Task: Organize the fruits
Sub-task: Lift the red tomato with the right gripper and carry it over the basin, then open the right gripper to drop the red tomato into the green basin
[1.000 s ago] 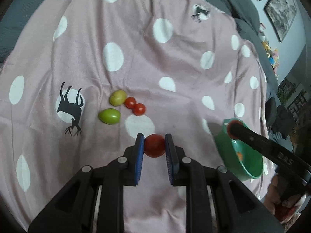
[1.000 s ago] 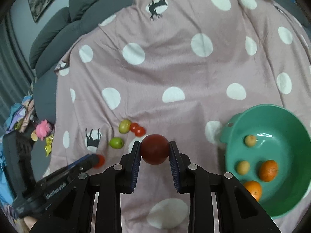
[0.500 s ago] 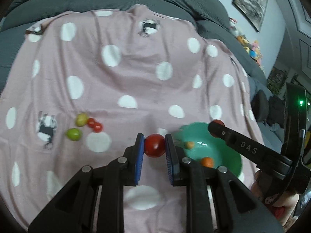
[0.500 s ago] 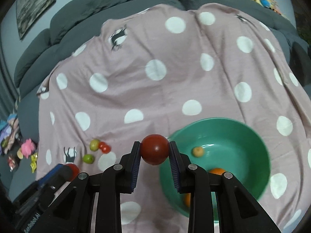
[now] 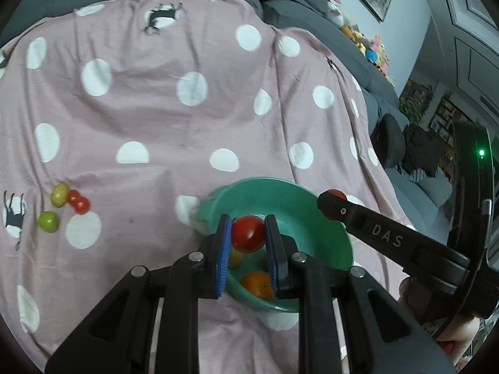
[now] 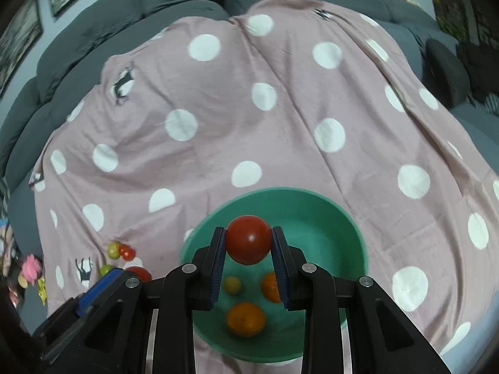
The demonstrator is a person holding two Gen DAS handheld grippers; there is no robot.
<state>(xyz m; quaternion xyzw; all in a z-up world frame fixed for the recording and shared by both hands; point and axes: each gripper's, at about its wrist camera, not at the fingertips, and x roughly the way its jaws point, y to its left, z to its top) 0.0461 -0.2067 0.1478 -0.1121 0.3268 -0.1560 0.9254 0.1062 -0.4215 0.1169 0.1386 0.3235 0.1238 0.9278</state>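
I see the green bowl (image 6: 349,233) holding two oranges (image 6: 245,318) and a small yellow fruit (image 6: 232,285). My left gripper (image 5: 248,233) clamps a red tomato (image 5: 248,233) above the bowl; my right gripper (image 6: 248,240) clamps a larger red tomato (image 6: 248,239) over it.

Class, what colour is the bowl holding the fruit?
The bowl is green, a minty teal; it shows best in the right wrist view.

matt pink cloth (image 5: 187,131), smooth green plastic bowl (image 6: 327,218), glossy red tomato (image 6: 248,240)
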